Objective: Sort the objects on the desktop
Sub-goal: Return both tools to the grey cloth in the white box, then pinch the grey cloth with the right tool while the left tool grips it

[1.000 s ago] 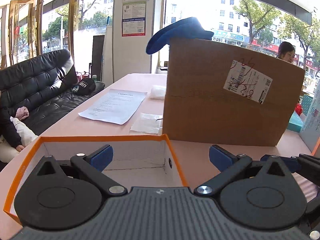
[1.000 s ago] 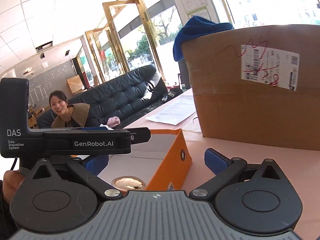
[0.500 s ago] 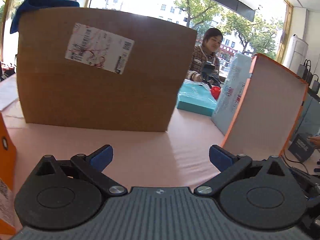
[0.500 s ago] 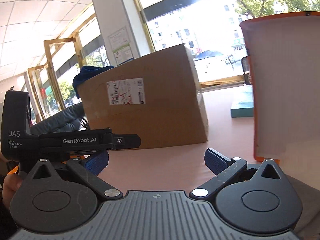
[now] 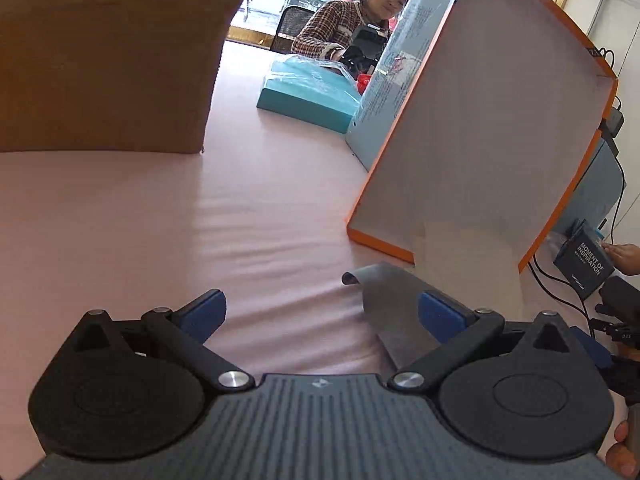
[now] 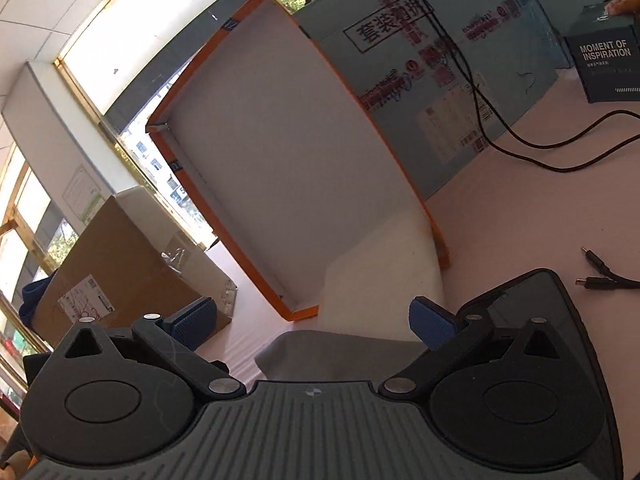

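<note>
A thin grey sheet (image 5: 390, 308) lies on the pink table, one corner curled up. My left gripper (image 5: 322, 312) is open above the table, and its right finger (image 5: 440, 314) overlaps the sheet's edge. In the right wrist view the same grey sheet (image 6: 340, 354) lies between and below the fingers of my open right gripper (image 6: 314, 320). An orange-edged box lid (image 5: 480, 128) stands tilted just beyond, white inside, with a white paper (image 5: 464, 256) at its foot. Neither gripper holds anything.
A brown cardboard box (image 5: 100, 60) stands at the left, with a teal box (image 5: 308, 98) and a person behind. A hand touches a dark small box (image 6: 608, 64). Black cables (image 6: 520, 132), loose plugs (image 6: 596, 278) and a dark flat object (image 6: 532, 292) lie at the right.
Both grippers swung right, away from the open orange box and the cardboard box, and dipped toward the table. The tilted lid is now close and the grey sheet has come into view.
</note>
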{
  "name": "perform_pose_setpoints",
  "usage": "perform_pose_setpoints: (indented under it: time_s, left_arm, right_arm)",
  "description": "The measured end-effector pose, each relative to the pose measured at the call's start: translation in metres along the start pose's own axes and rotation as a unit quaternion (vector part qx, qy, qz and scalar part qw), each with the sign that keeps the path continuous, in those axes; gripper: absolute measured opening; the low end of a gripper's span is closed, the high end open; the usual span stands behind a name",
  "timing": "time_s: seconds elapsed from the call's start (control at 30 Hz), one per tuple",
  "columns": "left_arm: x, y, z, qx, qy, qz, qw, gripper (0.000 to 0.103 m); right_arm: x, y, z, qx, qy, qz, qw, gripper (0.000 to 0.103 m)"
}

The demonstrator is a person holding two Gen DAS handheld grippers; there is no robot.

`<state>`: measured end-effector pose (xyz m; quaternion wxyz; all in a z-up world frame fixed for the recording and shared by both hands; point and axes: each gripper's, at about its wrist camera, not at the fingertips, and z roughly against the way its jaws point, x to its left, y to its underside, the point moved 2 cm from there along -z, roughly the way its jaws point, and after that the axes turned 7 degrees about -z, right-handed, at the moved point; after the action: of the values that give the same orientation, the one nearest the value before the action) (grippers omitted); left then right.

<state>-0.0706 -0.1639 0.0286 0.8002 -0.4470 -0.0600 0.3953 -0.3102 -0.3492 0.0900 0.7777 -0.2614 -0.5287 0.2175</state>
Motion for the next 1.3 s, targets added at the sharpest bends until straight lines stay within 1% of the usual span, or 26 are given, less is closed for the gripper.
perform_pose_setpoints:
  time_s: [0.03,0.07,0.1,0.17,0.27,0.37,0.43,0.53,0.63,0.73,0.87,0.93,0.97,1.0,1.03,1.07,1.1,1.13,1.17,1.2,1.23,1.27,1.3]
  left_arm:
    - [-0.002,0.002,-0.006,0.006,0.005,-0.002,1.0000,0.103]
    - [-0.004,0.003,-0.012,0.011,0.011,-0.004,0.9999,0.103]
    - [-0.007,0.004,-0.013,0.007,0.010,-0.017,0.9998,0.103]
    - [-0.011,0.009,-0.006,0.000,0.009,-0.036,0.9993,0.103]
    - [-0.020,0.012,-0.016,0.018,0.026,-0.045,0.9985,0.103]
    - [-0.027,0.013,-0.026,0.041,0.040,-0.045,0.9974,0.103]
    - [-0.034,0.014,-0.028,0.033,0.034,-0.062,0.9969,0.103]
    - [-0.042,0.015,-0.032,0.041,0.056,-0.064,0.9955,0.103]
    - [-0.050,0.015,-0.033,0.049,0.077,-0.067,0.9936,0.103]
    - [-0.055,0.018,-0.033,0.049,0.067,-0.085,0.9929,0.102]
    - [-0.061,0.021,-0.030,0.044,0.051,-0.109,0.9918,0.088]
    - [-0.062,0.022,-0.028,0.042,0.049,-0.113,0.9915,0.079]
    - [-0.061,0.022,-0.028,0.042,0.048,-0.114,0.9915,0.072]
    - [-0.061,0.022,-0.027,0.041,0.046,-0.114,0.9916,0.063]
    - [-0.061,0.022,-0.027,0.041,0.045,-0.114,0.9916,0.058]
    - [-0.060,0.022,-0.026,0.041,0.045,-0.114,0.9916,0.047]
    - [-0.060,0.022,-0.026,0.041,0.044,-0.113,0.9917,0.035]
    - [-0.059,0.022,-0.026,0.042,0.043,-0.112,0.9918,0.028]
    - [-0.058,0.022,-0.026,0.042,0.039,-0.110,0.9923,0.018]
    - [-0.057,0.022,-0.026,0.043,0.036,-0.107,0.9927,0.015]
    - [-0.055,0.022,-0.026,0.042,0.038,-0.102,0.9932,0.014]
    - [-0.054,0.022,-0.026,0.042,0.041,-0.096,0.9936,0.010]
    - [-0.053,0.022,-0.026,0.043,0.042,-0.092,0.9939,0.009]
  right_arm:
    - [-0.008,0.001,-0.003,-0.001,-0.001,-0.009,1.000,0.103]
    - [-0.013,0.002,-0.008,0.011,-0.001,-0.016,1.000,0.103]
    - [-0.015,0.004,-0.012,0.031,0.006,-0.019,0.999,0.103]
    - [-0.013,0.005,-0.013,0.045,0.030,0.000,0.999,0.103]
    - [-0.006,0.007,-0.006,0.022,0.064,0.048,0.997,0.103]
    - [-0.009,0.009,-0.006,0.022,0.081,0.055,0.995,0.103]
    - [-0.015,0.010,-0.009,0.038,0.075,0.042,0.996,0.103]
    - [-0.017,0.010,-0.013,0.057,0.064,0.033,0.996,0.103]
    - [-0.014,0.013,-0.016,0.065,0.069,0.052,0.994,0.103]
    - [-0.012,0.016,-0.018,0.068,0.068,0.066,0.993,0.103]
    - [-0.012,0.018,-0.017,0.067,0.070,0.076,0.992,0.102]
    - [-0.011,0.020,-0.017,0.067,0.066,0.082,0.992,0.098]
    - [-0.012,0.021,-0.019,0.084,0.051,0.073,0.992,0.082]
    - [-0.014,0.022,-0.024,0.103,0.035,0.059,0.992,0.068]
    - [-0.016,0.024,-0.028,0.121,0.029,0.048,0.991,0.062]
    - [-0.015,0.026,-0.030,0.120,0.037,0.055,0.991,0.049]
    - [-0.014,0.027,-0.031,0.119,0.046,0.061,0.990,0.039]
    - [-0.013,0.027,-0.031,0.114,0.054,0.069,0.990,0.036]
    - [-0.014,0.027,-0.031,0.111,0.057,0.068,0.990,0.030]
    - [-0.016,0.026,-0.030,0.109,0.057,0.063,0.990,0.025]
    - [-0.017,0.025,-0.030,0.107,0.058,0.059,0.991,0.021]
    - [-0.019,0.025,-0.029,0.104,0.059,0.057,0.991,0.015]
    - [-0.019,0.025,-0.029,0.102,0.058,0.056,0.992,0.011]
